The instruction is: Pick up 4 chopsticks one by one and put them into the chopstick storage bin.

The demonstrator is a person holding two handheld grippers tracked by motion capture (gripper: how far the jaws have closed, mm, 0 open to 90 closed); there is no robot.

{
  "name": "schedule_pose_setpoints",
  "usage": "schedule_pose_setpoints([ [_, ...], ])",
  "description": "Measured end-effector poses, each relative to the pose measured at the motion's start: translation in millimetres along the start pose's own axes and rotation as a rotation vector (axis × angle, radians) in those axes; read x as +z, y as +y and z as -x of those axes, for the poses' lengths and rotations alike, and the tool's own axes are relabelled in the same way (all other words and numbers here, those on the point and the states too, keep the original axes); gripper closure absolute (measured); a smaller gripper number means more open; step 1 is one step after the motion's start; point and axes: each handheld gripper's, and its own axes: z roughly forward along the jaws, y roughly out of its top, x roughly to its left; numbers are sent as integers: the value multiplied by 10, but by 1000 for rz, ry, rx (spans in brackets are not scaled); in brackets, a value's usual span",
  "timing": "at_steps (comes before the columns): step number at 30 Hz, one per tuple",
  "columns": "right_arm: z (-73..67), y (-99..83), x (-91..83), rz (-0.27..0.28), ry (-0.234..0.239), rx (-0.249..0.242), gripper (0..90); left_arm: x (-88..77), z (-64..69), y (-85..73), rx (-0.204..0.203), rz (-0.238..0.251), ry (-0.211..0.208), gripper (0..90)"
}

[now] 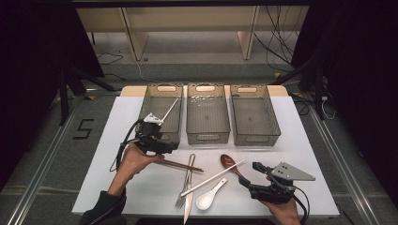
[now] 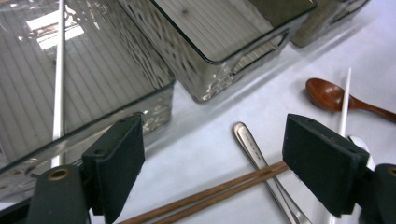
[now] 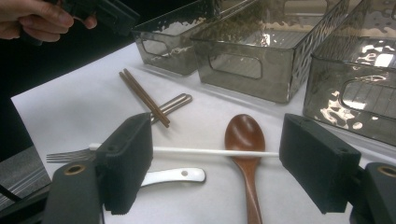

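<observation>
Bins (image 1: 208,117): rippled smoky plastic | chopstick (image 1: 213,177): slim white rod | left gripper (image 2: 215,158), right gripper (image 3: 215,161): jaws wide, nothing held

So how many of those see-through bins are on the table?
3, in a row along the far edge: the left bin with a white stick inside, the middle bin, and the right bin.

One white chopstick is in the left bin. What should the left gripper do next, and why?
Probably bring the left gripper, jaws open and empty, down onto the brown chopsticks just below it; they lie on the table across the fork, nearest its jaws.
</observation>
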Motion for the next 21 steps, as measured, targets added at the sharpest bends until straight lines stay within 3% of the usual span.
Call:
schedule_pose_setpoints([
  [11,-3,4,-1,-2,0,-4,266,80,305,-68,81,-65,-23,189],
  [21,0,3,-4,0,-1,-5,266,162,523,-156,121,-111,-47,181],
])
